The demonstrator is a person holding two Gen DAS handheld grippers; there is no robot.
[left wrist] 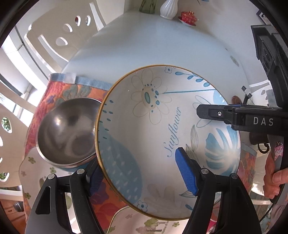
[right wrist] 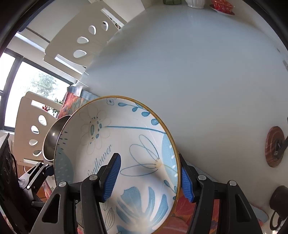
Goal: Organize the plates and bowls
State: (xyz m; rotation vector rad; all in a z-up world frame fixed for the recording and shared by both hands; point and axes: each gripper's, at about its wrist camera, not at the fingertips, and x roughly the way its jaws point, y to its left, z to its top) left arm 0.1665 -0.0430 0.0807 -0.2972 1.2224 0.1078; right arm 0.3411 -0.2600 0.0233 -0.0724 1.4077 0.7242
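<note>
The flowered bowl (left wrist: 162, 136) is clear of the table (left wrist: 162, 41), its rim straddled at opposite sides by the left tool (left wrist: 144, 178) and right tool (right wrist: 149, 177), each closed on that rim. A steel bowl (left wrist: 66, 131) sits at nine o'clock, just beside it. White glaze, blue leaves, gold edge, lettered "Sunflower".

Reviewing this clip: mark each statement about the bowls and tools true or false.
1. Both tools grip the same floral ceramic bowl. True: left tool and right tool each straddle its rim.
2. The bowl reads "Sunflower". True.
3. The stainless steel bowl sits inside the floral one. False: it sits beside it.
4. The floral bowl's rim is red. False: gold.
5. A white ribbed vase stands at the white table's far end. True.
</note>
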